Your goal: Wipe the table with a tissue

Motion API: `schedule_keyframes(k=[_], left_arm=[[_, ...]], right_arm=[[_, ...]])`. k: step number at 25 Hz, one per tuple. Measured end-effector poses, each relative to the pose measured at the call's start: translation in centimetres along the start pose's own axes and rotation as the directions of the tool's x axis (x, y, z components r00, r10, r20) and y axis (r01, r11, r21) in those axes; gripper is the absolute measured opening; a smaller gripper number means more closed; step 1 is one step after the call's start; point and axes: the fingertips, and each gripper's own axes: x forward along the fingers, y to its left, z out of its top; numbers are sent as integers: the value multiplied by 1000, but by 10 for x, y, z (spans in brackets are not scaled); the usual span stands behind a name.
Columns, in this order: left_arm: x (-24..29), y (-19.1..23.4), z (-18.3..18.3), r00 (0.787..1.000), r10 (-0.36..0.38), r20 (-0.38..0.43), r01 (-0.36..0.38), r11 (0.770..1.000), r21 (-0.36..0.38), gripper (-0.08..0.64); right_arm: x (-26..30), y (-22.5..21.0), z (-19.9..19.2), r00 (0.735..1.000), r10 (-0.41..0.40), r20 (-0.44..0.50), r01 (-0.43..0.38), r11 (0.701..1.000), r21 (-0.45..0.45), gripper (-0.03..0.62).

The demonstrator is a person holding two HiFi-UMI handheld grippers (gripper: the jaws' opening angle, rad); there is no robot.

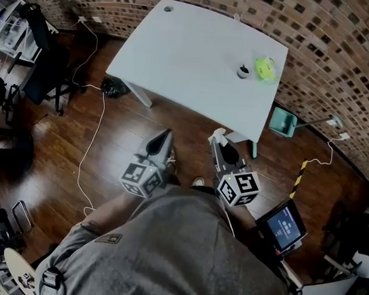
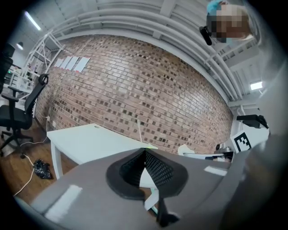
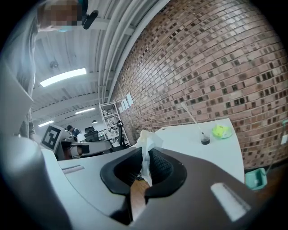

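Observation:
The white table (image 1: 178, 60) stands ahead of me against the brick wall, and both grippers hang over the wooden floor short of its near edge. My right gripper (image 1: 219, 139) is shut on a crumpled white tissue (image 3: 147, 144), which sticks up from between the jaws. In the right gripper view the table (image 3: 189, 137) lies beyond the tissue. My left gripper (image 1: 163, 140) is shut with nothing in it, its jaws (image 2: 144, 157) pressed together. The left gripper view shows the table (image 2: 90, 140) further off to the left.
A small dark cup (image 1: 243, 71) and a yellow-green object (image 1: 264, 68) sit near the table's far right corner. A black bag (image 1: 115, 87) and a white cable lie on the floor at left, beside an office chair (image 1: 45, 63). A teal bin (image 1: 282, 121) is at the right.

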Motion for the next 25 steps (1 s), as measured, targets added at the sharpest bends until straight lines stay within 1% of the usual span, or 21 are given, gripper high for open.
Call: schedule_keyframes(k=[6,12,16,19,22,25], left_arm=[[37,56,43,998,-65,2,65,998,8,2],[60,107,60,993,-115,-29,115,993,5,2],[73,124,62,990,-128,-53,127,992,-22,2],[92,129,65,989,-134,-64,133,991,-34,2],[111,134,67,990,-122,-64,120,992,-32,2],[132,144,71,994,-89,-67,88,996,-21,2]], right_arm=[[74,7,31,999,-40,25,41,999,-24,38],[128,11,43,995,-95,36,96,995,-17,38],[147,6,47,993,-120,17,120,993,-19,38],[159,-8,51,991,-136,6,136,991,-14,38],[172,-25,50,991,-134,-12,134,991,-5,38],[191,-45,50,992,-118,-35,118,993,3,38]])
